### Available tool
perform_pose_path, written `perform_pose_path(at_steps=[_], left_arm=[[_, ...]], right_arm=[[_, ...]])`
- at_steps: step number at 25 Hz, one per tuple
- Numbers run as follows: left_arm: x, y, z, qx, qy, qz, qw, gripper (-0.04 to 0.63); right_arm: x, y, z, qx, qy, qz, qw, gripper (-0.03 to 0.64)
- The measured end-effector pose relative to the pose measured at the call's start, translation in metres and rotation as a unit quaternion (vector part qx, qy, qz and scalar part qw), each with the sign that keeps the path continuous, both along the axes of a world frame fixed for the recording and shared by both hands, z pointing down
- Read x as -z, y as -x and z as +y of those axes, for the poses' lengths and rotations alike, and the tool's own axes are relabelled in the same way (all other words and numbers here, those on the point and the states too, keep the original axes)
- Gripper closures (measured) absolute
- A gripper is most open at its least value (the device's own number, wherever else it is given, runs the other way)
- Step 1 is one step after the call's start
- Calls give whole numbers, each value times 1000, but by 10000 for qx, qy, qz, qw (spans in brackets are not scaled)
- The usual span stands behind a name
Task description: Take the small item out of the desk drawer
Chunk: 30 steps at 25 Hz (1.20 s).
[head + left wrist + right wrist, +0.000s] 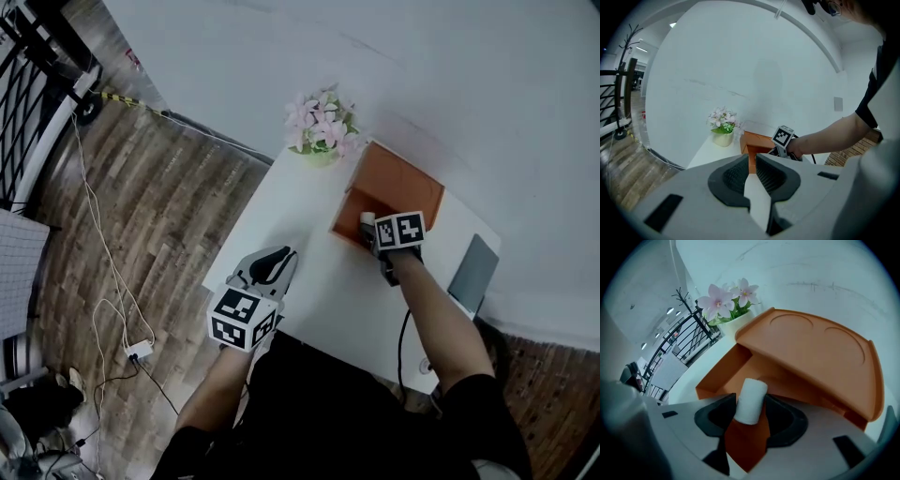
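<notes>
A small white cylinder point(751, 400) lies tilted over the open orange drawer point(723, 376), right between the fingers of my right gripper point(749, 404). The jaws stand wide at its two sides, open and not squeezing it. From the head view the right gripper point(368, 227) hovers at the drawer's front point(349, 223), with the cylinder point(367, 217) showing as a pale spot at its tip. My left gripper point(272, 265) rests over the white desk's near left part, shut and holding nothing; in its own view the left gripper point(751, 161) points toward the drawer.
The orange drawer unit point(401, 185) has a tray-like top and stands at the desk's far side against the wall. A pot of pink flowers point(321, 127) sits left of it. A grey flat device point(473, 272) lies at the right. The white desk point(300, 211) ends near my body; cables point(103, 281) trail on the wooden floor.
</notes>
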State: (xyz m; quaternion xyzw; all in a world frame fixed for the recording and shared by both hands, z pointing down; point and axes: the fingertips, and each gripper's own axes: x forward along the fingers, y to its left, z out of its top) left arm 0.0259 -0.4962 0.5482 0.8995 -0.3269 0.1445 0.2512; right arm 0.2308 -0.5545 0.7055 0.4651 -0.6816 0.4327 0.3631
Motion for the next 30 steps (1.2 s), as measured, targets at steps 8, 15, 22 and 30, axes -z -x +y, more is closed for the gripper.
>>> perform_pose_path(at_steps=[8,15,22,30], left_arm=[[15,11,9,134,-130,-64,9998,540],[36,-5,15,5,-390,-93,9992,540],[48,-42,31,-415,-497,-191,9977,540],[84,-81,31,-818,-851,-192,9928,540]], right_arm=[[24,10,1,382,-427,231,9981,454],[72,4,11,363,-1061,-28,9937,459],[143,1,29,161,-2024,-483,9780,462],[230,9,60,-11,-3098,-1154,9438,463]])
